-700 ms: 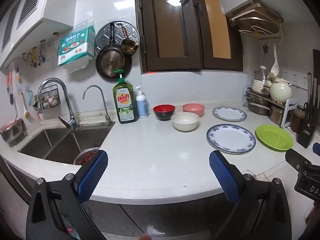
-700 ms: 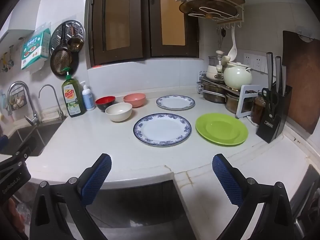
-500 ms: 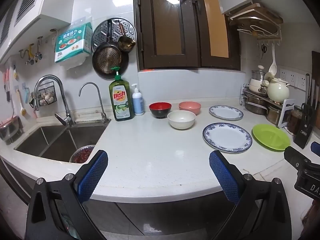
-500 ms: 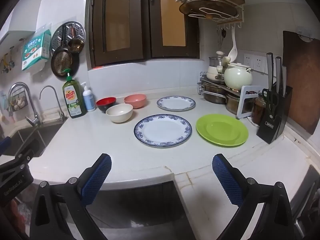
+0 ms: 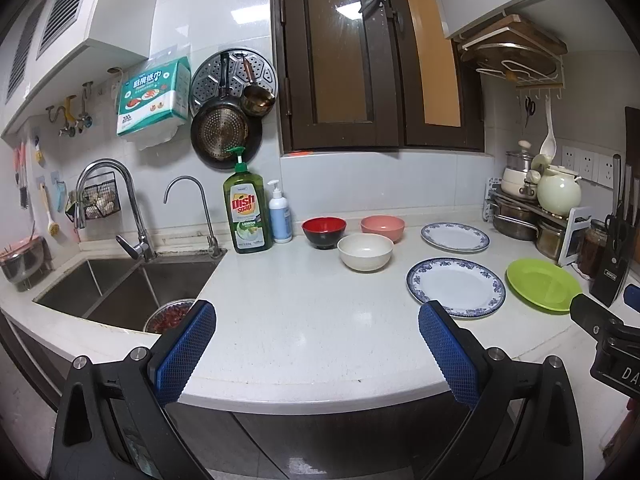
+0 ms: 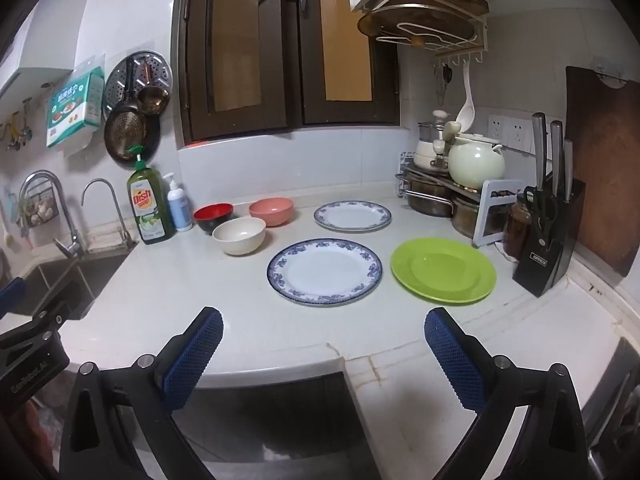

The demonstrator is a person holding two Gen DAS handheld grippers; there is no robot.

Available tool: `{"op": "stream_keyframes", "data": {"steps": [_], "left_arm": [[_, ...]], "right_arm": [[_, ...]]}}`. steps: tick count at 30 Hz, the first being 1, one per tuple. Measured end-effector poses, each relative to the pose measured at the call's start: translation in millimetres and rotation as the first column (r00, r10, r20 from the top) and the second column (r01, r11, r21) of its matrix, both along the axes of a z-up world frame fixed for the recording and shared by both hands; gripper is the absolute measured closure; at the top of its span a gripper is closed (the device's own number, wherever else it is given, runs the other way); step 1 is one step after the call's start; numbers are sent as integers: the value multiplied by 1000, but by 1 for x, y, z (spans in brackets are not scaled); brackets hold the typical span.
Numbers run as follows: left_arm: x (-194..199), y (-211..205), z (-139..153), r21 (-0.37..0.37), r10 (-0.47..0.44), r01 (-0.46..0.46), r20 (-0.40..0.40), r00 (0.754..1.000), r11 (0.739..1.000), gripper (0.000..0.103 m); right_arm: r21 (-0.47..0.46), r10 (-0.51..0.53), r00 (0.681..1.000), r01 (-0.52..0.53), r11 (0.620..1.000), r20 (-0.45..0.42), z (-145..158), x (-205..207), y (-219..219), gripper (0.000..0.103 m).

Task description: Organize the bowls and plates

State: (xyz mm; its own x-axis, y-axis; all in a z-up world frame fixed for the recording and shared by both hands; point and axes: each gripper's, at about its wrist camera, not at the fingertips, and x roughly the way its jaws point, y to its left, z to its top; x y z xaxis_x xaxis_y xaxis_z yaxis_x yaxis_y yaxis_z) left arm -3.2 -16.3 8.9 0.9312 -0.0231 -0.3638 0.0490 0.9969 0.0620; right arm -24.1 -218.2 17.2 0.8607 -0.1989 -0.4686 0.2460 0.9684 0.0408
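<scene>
Six dishes are laid out on the white countertop (image 6: 168, 280), none stacked. Three bowls are grouped toward the back edge: the red-and-black bowl (image 5: 323, 231) stands just beside the white pump bottle (image 5: 279, 213), the pink bowl (image 5: 382, 228) is set near the back edge, and the cream bowl (image 5: 365, 251) is placed in front of and between these two. Three plates occupy the right half: the small blue-rimmed plate (image 6: 352, 216) lies near the back edge beside the pot rack (image 6: 448, 196), the large blue-rimmed plate (image 6: 324, 271) lies nearer the front edge, and the green plate (image 6: 443, 270) is placed just beside it, toward the knife block (image 6: 548, 240). The dish soap bottle (image 5: 247, 210) stands at the back edge, next to the sink (image 5: 120, 284) at the left end. The left gripper (image 5: 316, 346) is held above the front edge with its jaws spread wide and nothing between them. The right gripper (image 6: 323, 350) is likewise held above the front edge, jaws wide apart and empty, in line with the large blue-rimmed plate.
</scene>
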Motion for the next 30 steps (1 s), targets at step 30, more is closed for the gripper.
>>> {"op": "stream_keyframes", "data": {"steps": [30], "left_arm": [[-7,-6,3,-4,-10,10,10,1000,1000,0]], "right_arm": [[-13,4,1000,-3,1000,24,5,-10,-7,1]]}}
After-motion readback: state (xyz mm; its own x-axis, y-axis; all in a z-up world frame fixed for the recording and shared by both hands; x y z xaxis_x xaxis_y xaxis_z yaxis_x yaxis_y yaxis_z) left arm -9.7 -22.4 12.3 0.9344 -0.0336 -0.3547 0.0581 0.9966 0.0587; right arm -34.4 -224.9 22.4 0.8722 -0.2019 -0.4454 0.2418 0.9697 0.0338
